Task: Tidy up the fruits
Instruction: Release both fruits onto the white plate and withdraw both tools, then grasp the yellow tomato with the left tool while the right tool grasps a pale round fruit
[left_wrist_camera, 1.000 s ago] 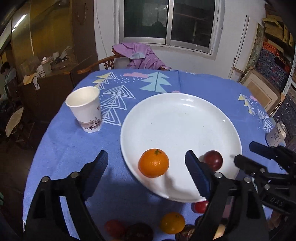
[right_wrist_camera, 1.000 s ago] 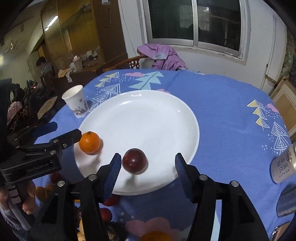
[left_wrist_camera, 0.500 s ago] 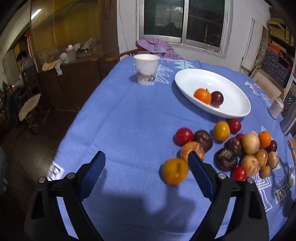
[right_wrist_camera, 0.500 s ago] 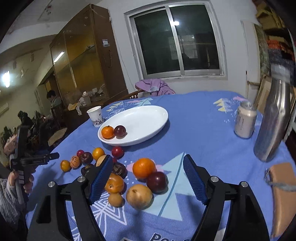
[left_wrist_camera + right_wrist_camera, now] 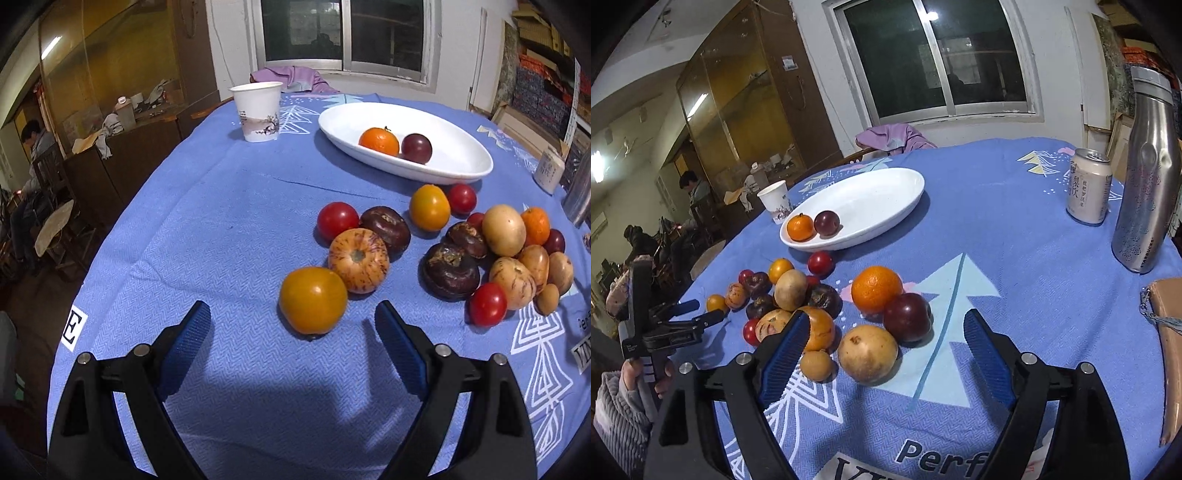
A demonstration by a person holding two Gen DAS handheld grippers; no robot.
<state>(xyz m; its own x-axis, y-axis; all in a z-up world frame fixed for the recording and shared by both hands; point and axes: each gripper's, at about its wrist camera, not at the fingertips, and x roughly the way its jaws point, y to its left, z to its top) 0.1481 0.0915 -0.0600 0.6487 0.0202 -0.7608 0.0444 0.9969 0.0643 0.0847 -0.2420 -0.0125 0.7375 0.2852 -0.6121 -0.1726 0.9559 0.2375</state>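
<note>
The worktop (image 5: 207,229), covered by a blue cloth, is seen now from the near side, because both grippers have been drawn back from the white plate (image 5: 871,206) toward the heap of loose fruits (image 5: 798,302). On the plate, at about eleven o'clock from the heap in the right wrist view, a small orange (image 5: 800,227) and a dark plum (image 5: 826,222) are left lying side by side, touching. The jaws of the right gripper (image 5: 882,332) have just been opening and nothing is gripped; a tan round fruit (image 5: 867,353) and a second plum (image 5: 907,316) lie just ahead of them. The left gripper (image 5: 293,325) is also released, with a yellow tomato (image 5: 313,300) at twelve o'clock, not touched. It is judged that two fruits are delivered and the next pickup is prepared.
</note>
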